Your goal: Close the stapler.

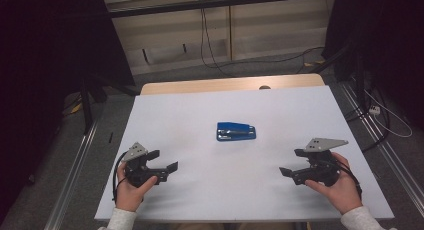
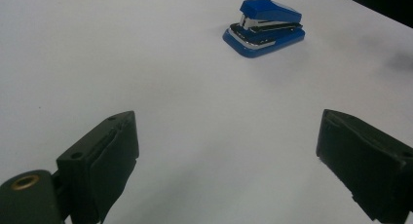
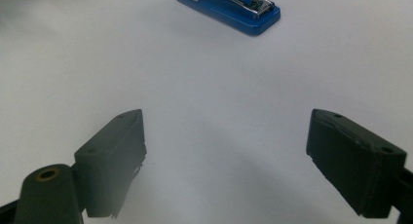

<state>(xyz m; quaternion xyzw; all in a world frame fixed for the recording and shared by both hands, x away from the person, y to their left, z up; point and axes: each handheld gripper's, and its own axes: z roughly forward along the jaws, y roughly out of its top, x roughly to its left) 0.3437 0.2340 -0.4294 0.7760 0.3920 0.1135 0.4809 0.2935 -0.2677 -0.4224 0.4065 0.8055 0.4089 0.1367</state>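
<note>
High view: a small blue plastic stapler (image 1: 236, 131) with a bright metal magazine lies closed and flat near the middle of the smooth white table (image 1: 210, 195). Well apart from it, the left gripper (image 1: 167, 161) and right gripper (image 1: 292, 162), both matte black and blocky, sit at the near corners with jaws spread wide, holding nothing.

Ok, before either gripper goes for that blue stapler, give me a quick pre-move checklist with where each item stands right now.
1. Left gripper open, holding nothing: ok.
2. Right gripper open, holding nothing: ok.
3. Blue stapler lies flat on its base on the white table, apart from both grippers: ok.
4. Bare table between each gripper and the stapler: ok.
5. Stapler closed, top arm down: ok in the left gripper view.
6. Stapler loaded with staples: cannot tell.
</note>
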